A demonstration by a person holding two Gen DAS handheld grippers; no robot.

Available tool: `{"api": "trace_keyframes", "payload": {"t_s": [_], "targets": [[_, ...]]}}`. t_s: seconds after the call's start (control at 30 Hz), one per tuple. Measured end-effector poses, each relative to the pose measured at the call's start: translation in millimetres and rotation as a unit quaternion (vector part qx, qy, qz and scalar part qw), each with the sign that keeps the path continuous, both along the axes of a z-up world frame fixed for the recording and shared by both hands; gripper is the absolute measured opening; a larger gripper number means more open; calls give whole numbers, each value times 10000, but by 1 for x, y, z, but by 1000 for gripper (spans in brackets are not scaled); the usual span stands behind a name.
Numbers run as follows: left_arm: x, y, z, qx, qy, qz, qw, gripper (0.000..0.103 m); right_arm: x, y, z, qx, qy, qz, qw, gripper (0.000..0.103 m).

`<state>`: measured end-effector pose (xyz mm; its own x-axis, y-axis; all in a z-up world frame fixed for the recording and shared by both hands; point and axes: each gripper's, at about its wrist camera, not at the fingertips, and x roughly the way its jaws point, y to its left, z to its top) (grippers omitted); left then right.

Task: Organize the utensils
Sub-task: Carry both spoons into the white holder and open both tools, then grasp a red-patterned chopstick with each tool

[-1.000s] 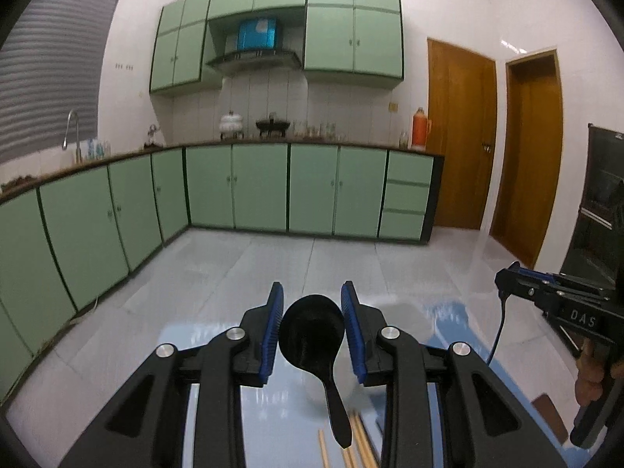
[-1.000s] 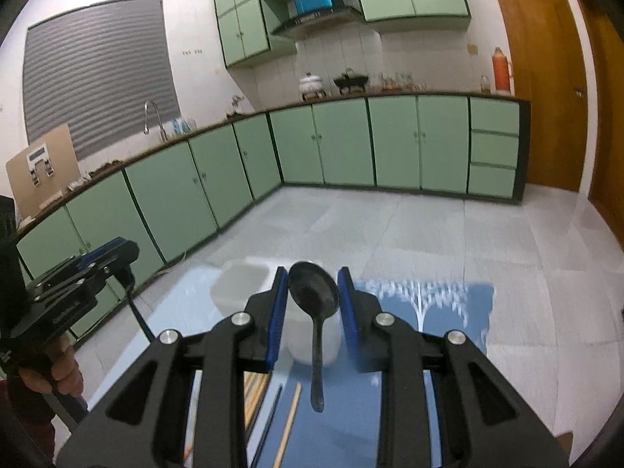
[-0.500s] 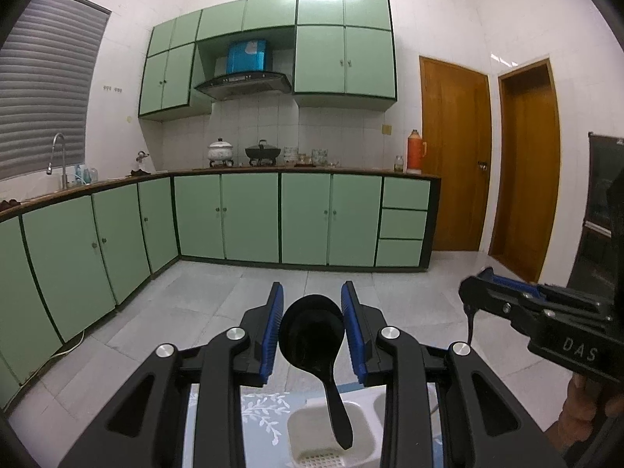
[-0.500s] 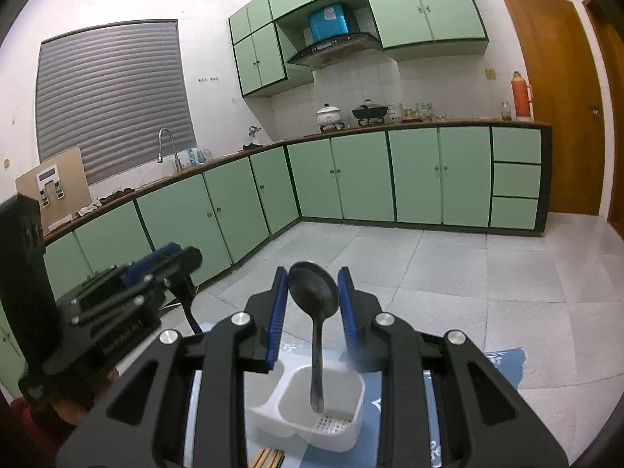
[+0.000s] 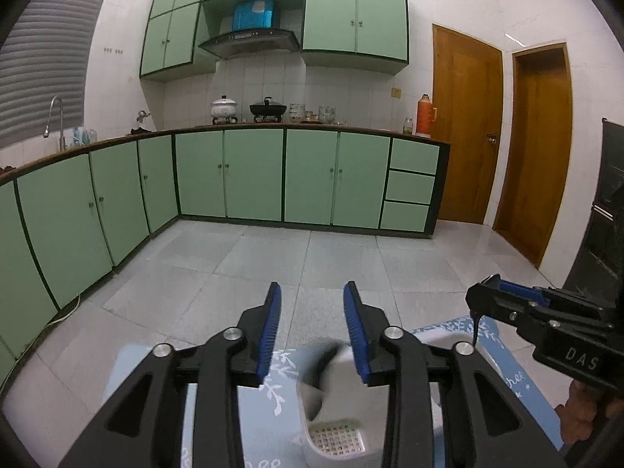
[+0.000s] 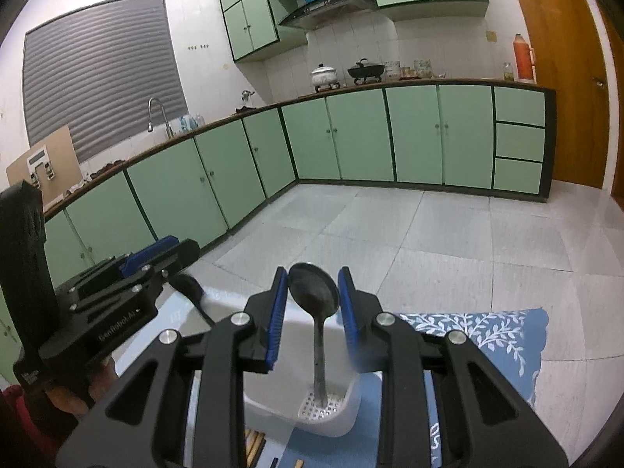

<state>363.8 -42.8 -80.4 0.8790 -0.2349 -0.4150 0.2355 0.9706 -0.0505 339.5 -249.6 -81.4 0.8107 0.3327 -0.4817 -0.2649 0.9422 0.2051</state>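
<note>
The left gripper [image 5: 314, 327] hangs with its blue-padded jaws spread apart and nothing between them. Just below them a white utensil holder [image 5: 335, 425] stands on a blue patterned cloth [image 5: 273, 390]; a blurred dark shape shows at the holder's near rim. By the cloth's right edge the right gripper [image 5: 483, 304] reaches in, a thin dark handle hanging down from its tip.

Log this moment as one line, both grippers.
left gripper: open, empty | black spoon: beneath it, at white caddy | right gripper: shut on grey spoon, handle tip in caddy
</note>
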Motion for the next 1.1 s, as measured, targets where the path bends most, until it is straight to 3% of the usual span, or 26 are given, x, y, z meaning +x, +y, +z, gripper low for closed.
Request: {"api": "trace_keyframes", "payload": {"t_s": [0.1, 0.3, 0.47, 0.63, 0.83, 1.1], "targets": [[-5, 0, 2, 32, -5, -7, 10000, 45, -7, 0, 1, 1, -9, -13, 10000, 28], [-29, 12, 14, -3, -74, 118, 9999, 57, -36, -8, 10, 36, -129, -207, 9997, 45], [-64, 22, 16, 51, -60, 260, 9996, 66, -78, -15, 4, -28, -101, -481, 9988, 71], [-108, 30, -3, 125, 230, 302, 9992, 78, -126, -19, -12, -39, 39, -762, 9971, 90], [-158, 33, -37, 252, 781, 284, 9962, 86, -164, -14, -36, -81, 453, -763, 9960, 94], [-198, 42, -73, 296, 1434, 357, 9886, 87, -209, -5, -74, -188, 1079, -637, 9919, 94]]}}
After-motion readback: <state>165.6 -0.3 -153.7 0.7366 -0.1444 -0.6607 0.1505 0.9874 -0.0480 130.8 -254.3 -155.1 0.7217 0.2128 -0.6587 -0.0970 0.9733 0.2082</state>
